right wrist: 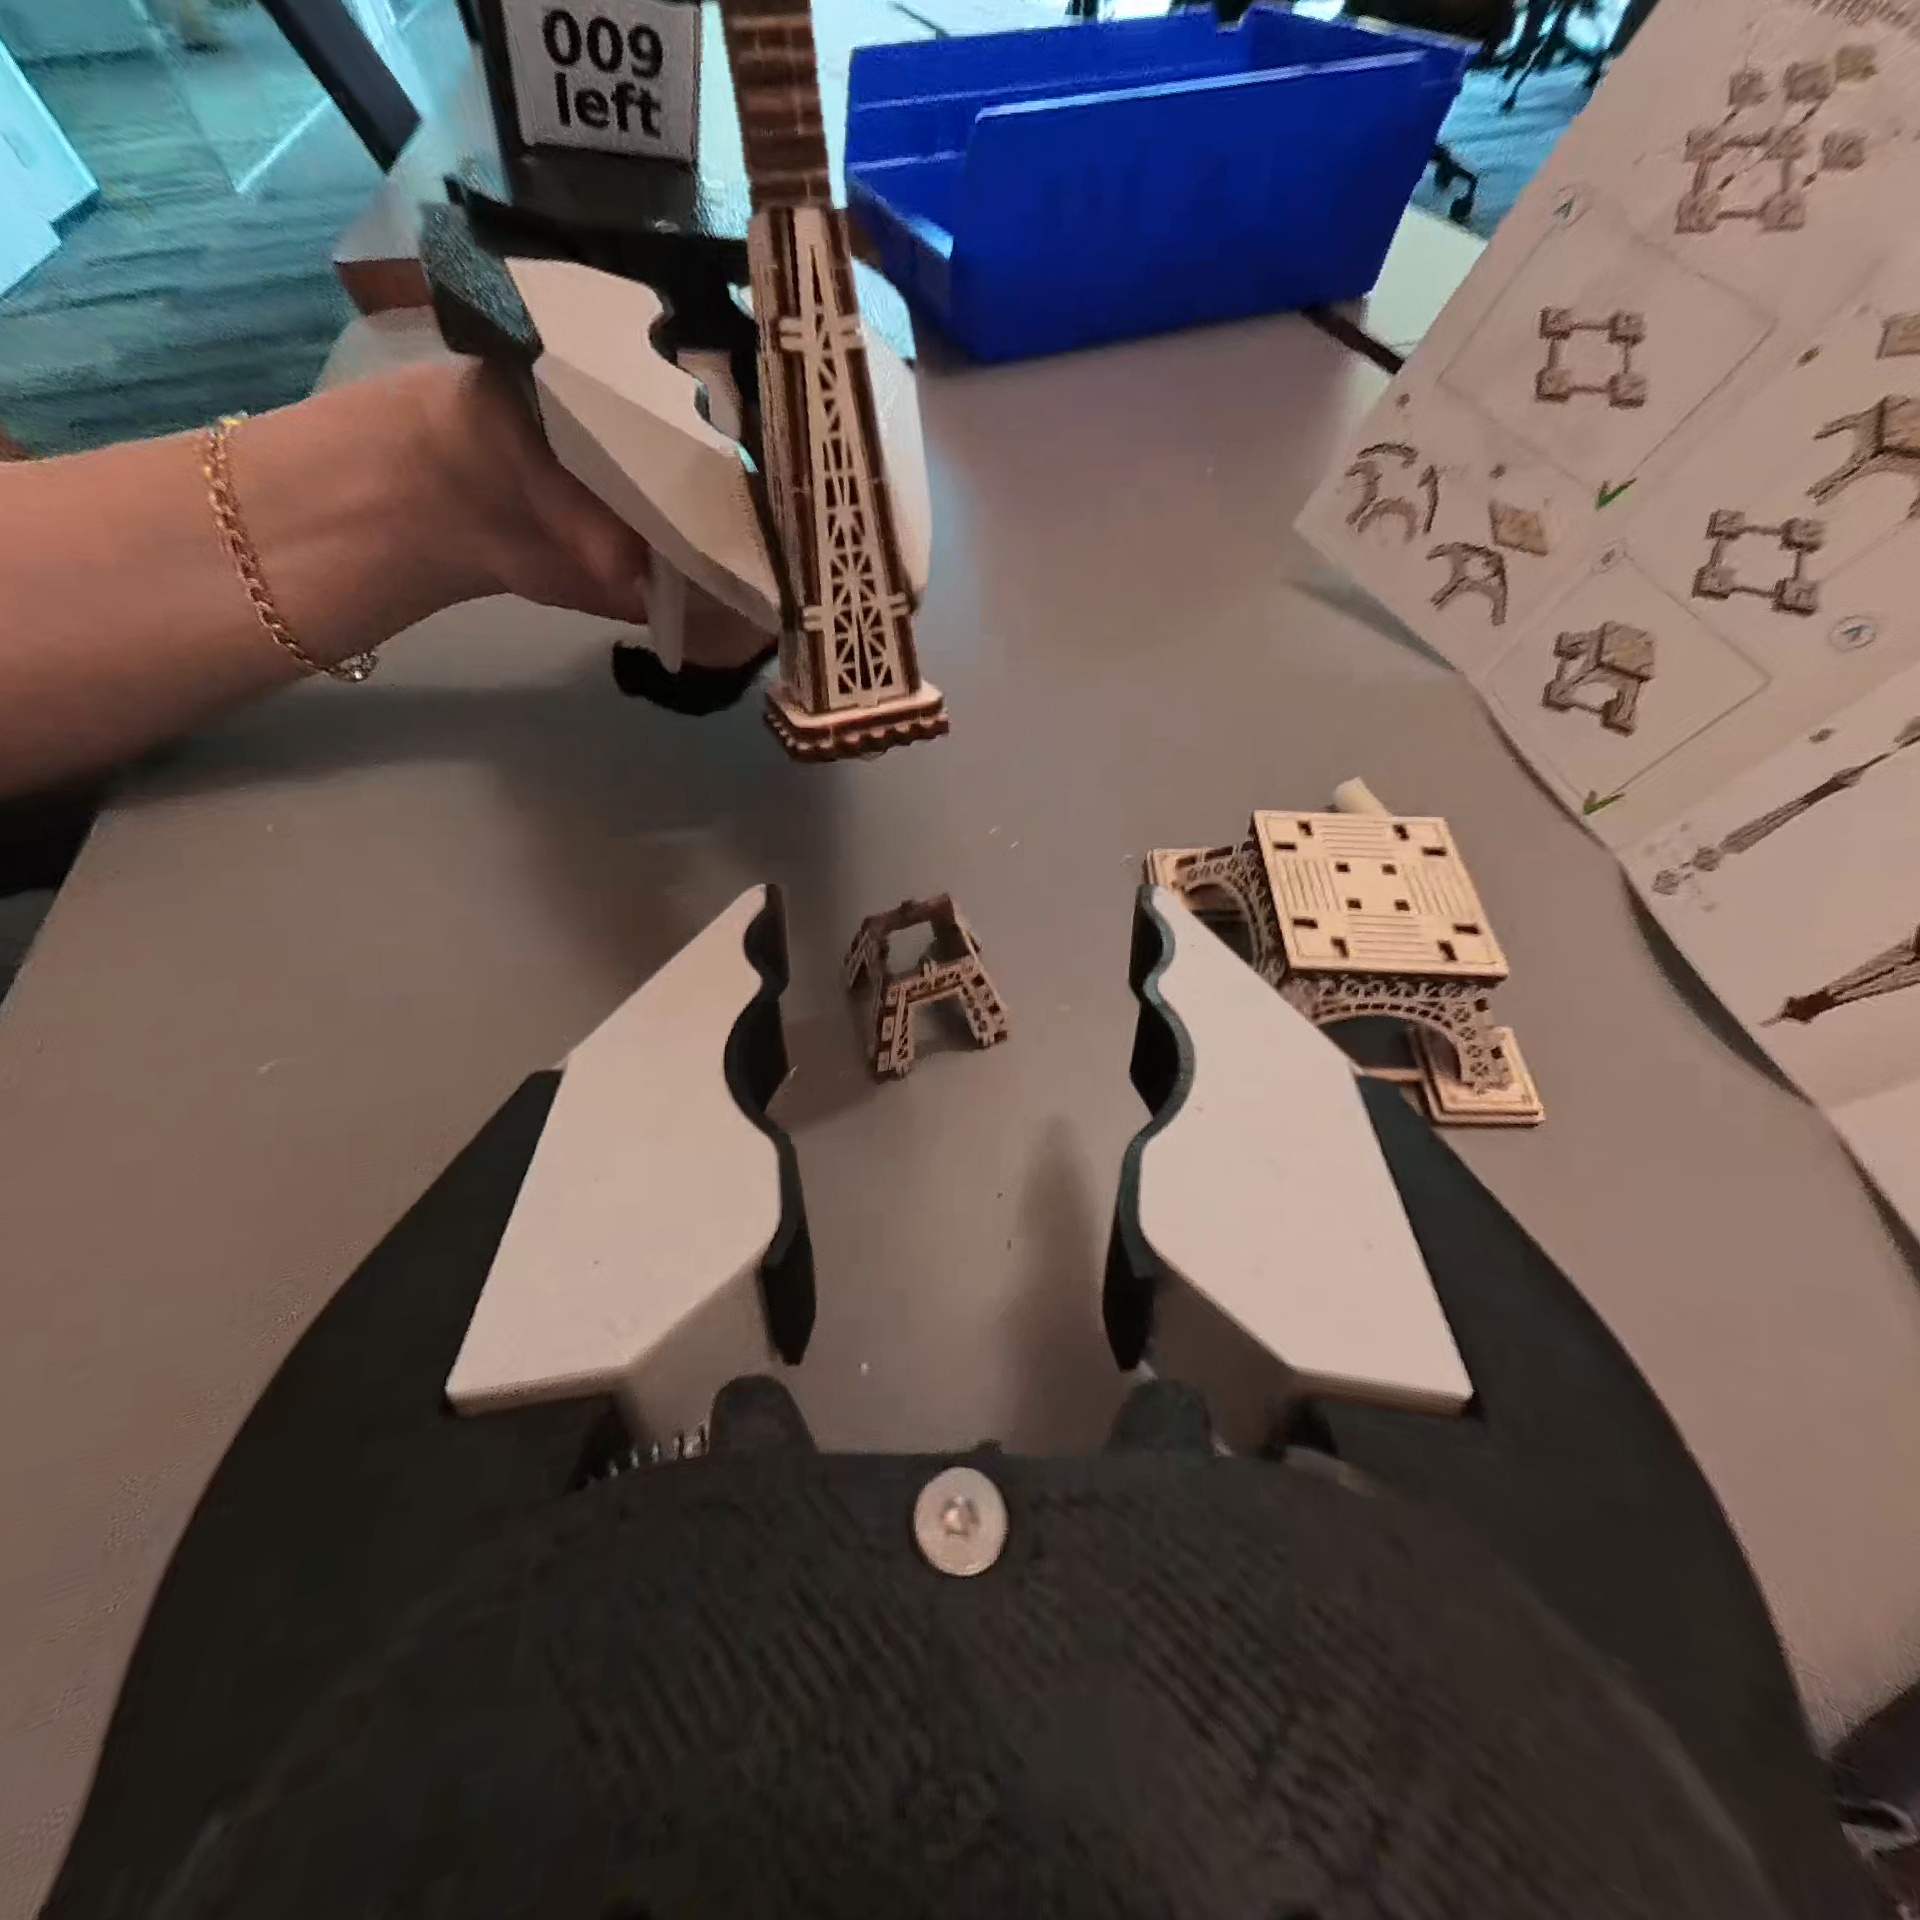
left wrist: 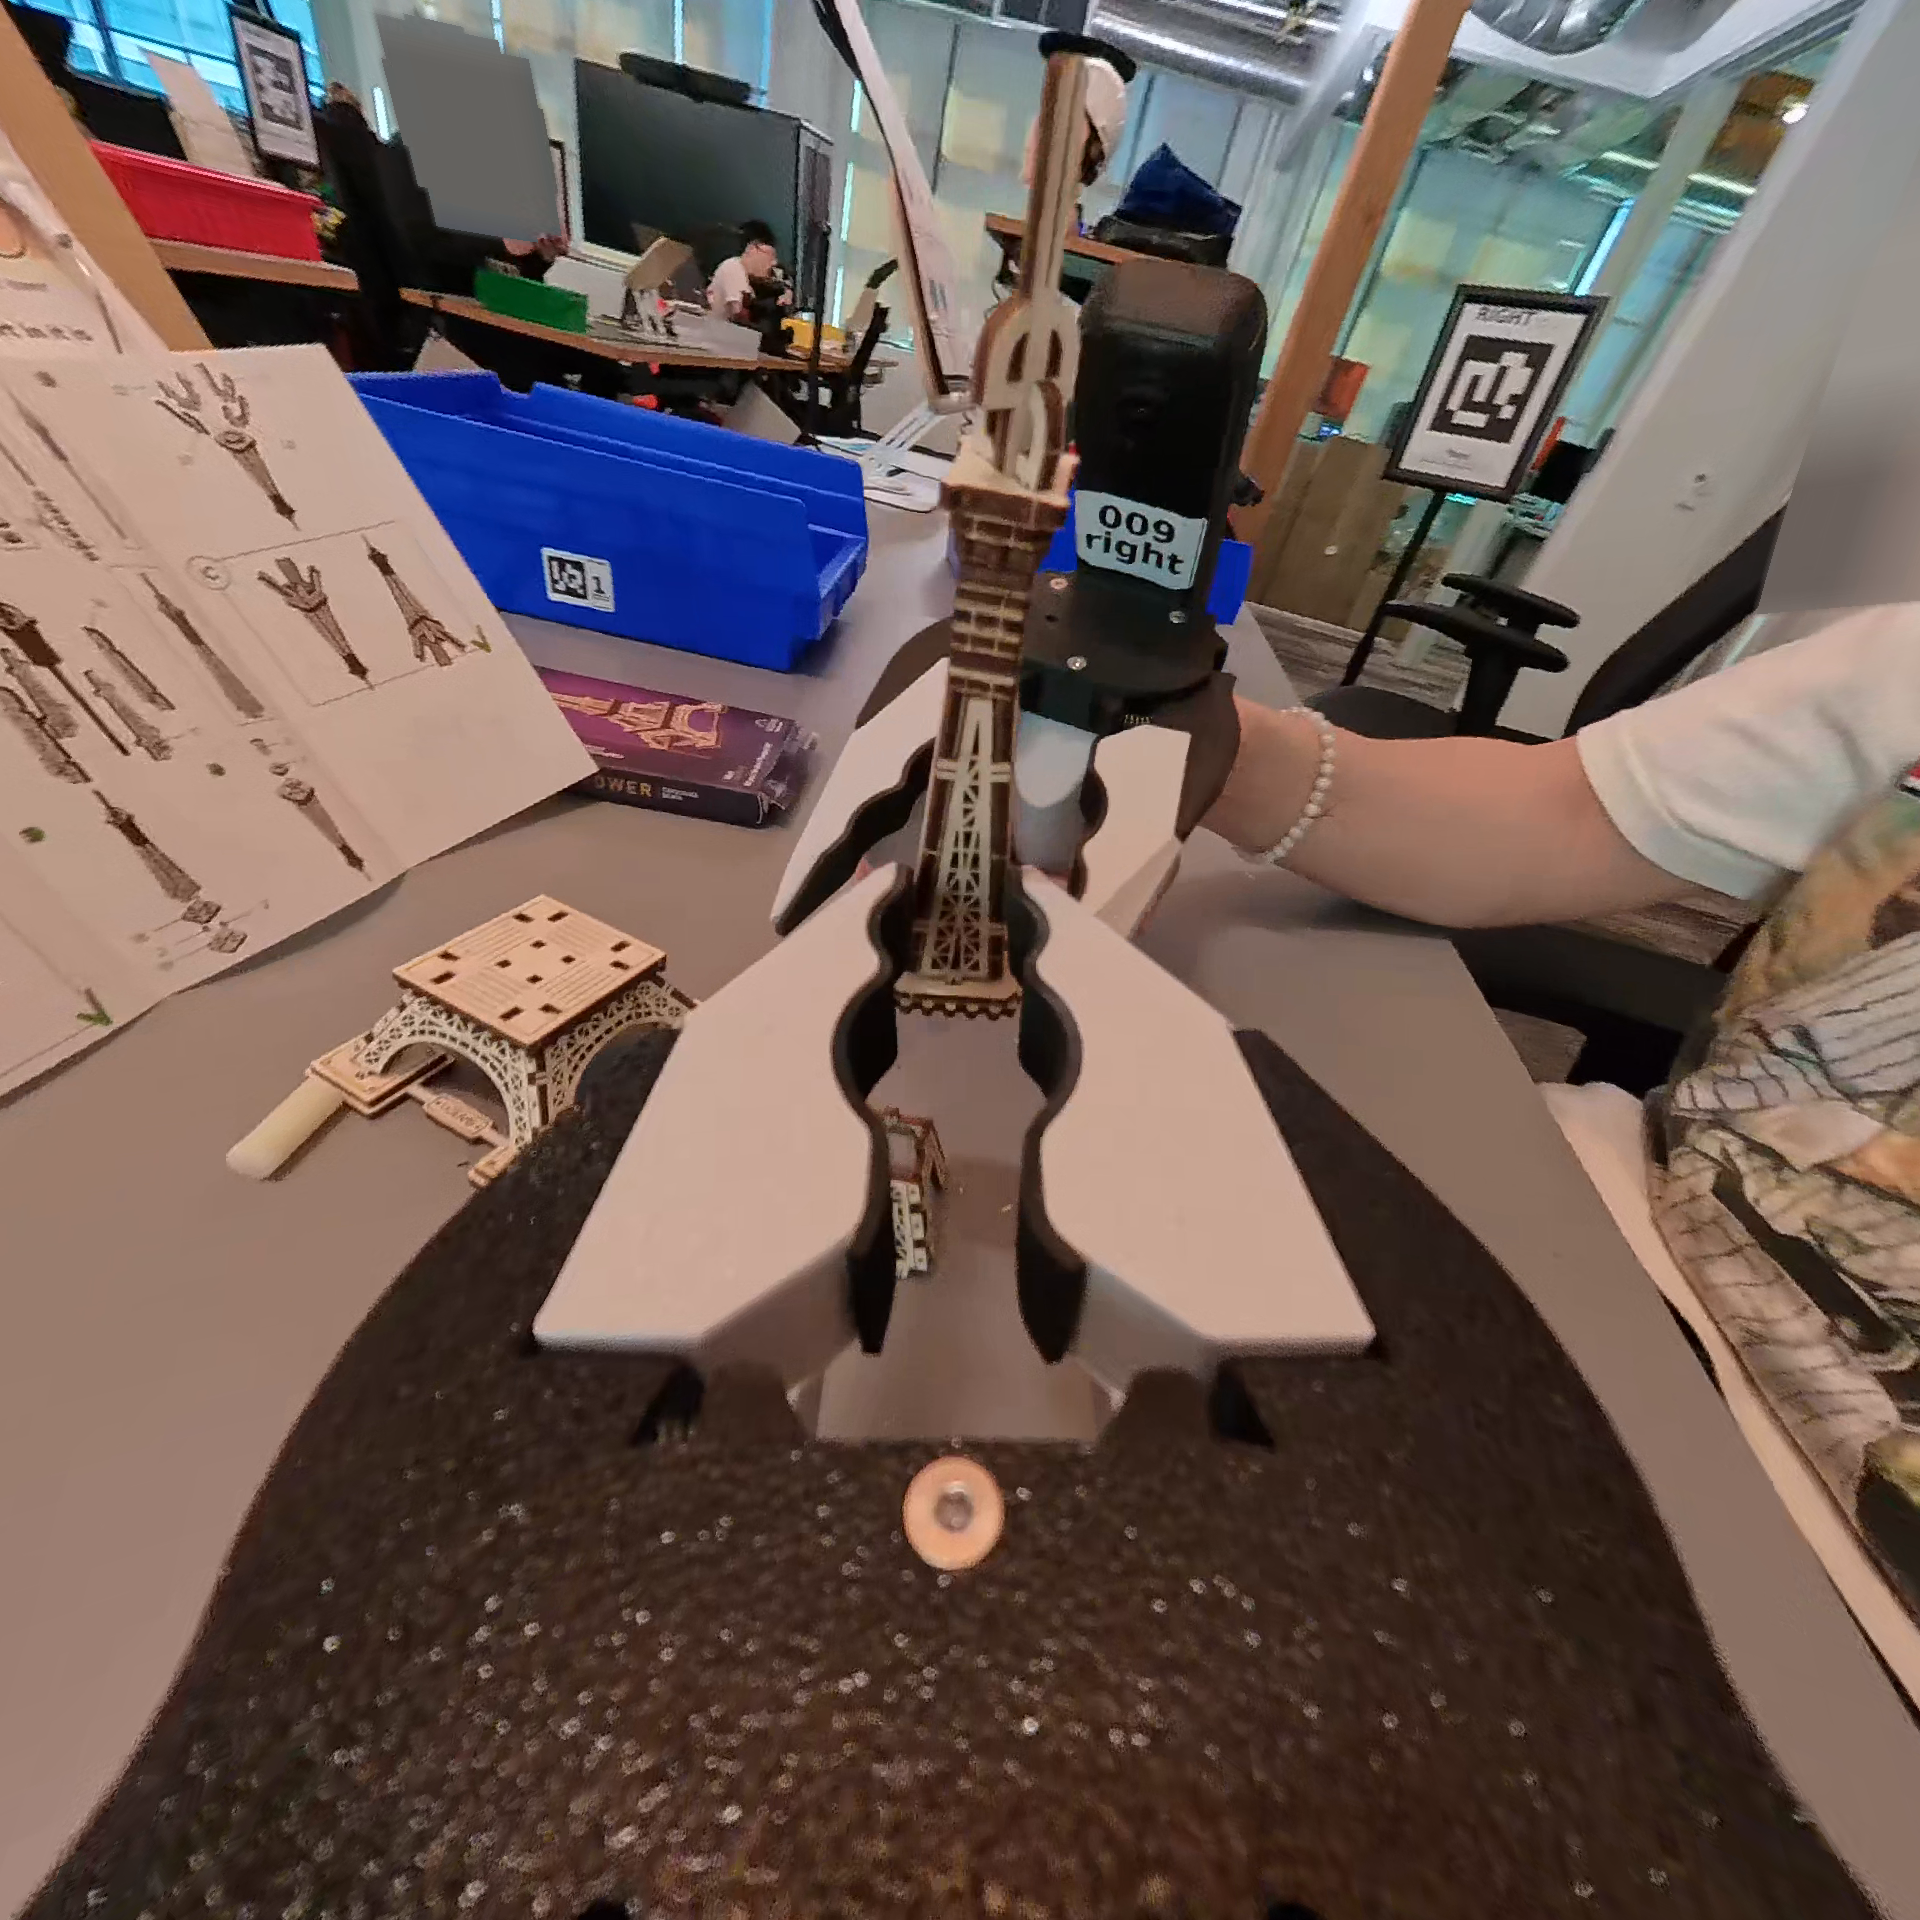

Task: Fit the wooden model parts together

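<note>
My left gripper [left wrist: 961,914] is shut on the tall wooden tower spire [left wrist: 971,748] and holds it upright above the grey table [left wrist: 260,1299]. The spire also shows in the right wrist view [right wrist: 821,468], with the left gripper [right wrist: 764,499] clamped on its lower half. My right gripper [right wrist: 956,935] is open and empty, low over the table. A small wooden arched mid-section [right wrist: 925,987] stands on the table just ahead of its fingertips, between them. It also shows under the spire [left wrist: 914,1195]. The wide wooden tower base [right wrist: 1361,935] stands to the right, and also shows in the left wrist view [left wrist: 520,997].
A blue bin [left wrist: 623,509] stands at the back of the table. An instruction sheet [left wrist: 208,644] leans at the side. A purple box [left wrist: 686,748] lies near the bin. A white stick [left wrist: 281,1132] lies by the base. A person's forearm [left wrist: 1455,831] reaches in. Some 5 cm of space lies between my two pairs of fingers. The right tips stand about 4 cm off the small wooden arched mid-section [right wrist: 925,987].
</note>
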